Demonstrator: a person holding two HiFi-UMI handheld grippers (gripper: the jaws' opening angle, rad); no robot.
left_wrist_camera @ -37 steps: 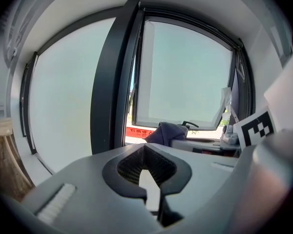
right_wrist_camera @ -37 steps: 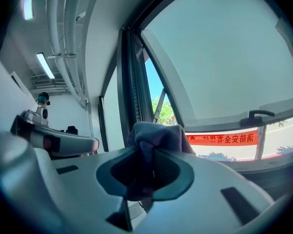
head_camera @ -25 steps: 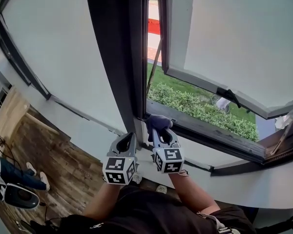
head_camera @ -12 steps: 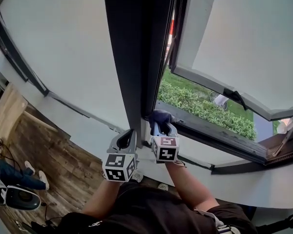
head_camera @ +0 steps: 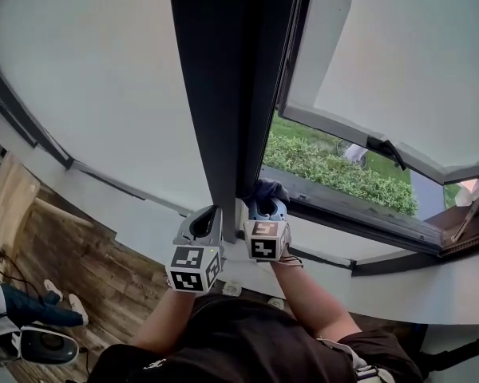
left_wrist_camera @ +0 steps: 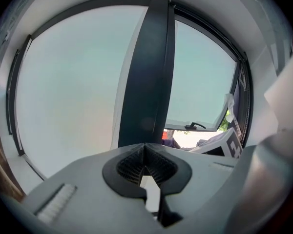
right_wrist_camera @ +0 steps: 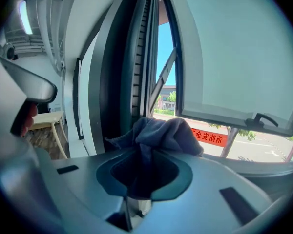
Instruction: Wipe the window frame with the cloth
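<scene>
A dark blue-grey cloth (head_camera: 265, 191) (right_wrist_camera: 161, 133) is bunched in my right gripper (head_camera: 267, 207) (right_wrist_camera: 144, 152), which is shut on it. The cloth sits at the bottom corner of the dark window frame (head_camera: 223, 94) (right_wrist_camera: 119, 72), where the upright post meets the lower rail (head_camera: 343, 210); I cannot tell whether it touches. My left gripper (head_camera: 207, 223) (left_wrist_camera: 145, 159) is shut with nothing in it, just left of the right one, below the upright post (left_wrist_camera: 149, 77).
The window sash (head_camera: 383, 78) (right_wrist_camera: 234, 57) is swung open outward, its black handle (head_camera: 385, 150) at the lower edge. A green hedge (head_camera: 335, 174) lies outside below. Wooden floor (head_camera: 56, 246) and a seated person's legs (head_camera: 20, 306) are at lower left.
The view has shifted so the upright post looks larger and more central. My right gripper with the cloth has edged slightly up and right along the frame corner; the left gripper stays beside it.
</scene>
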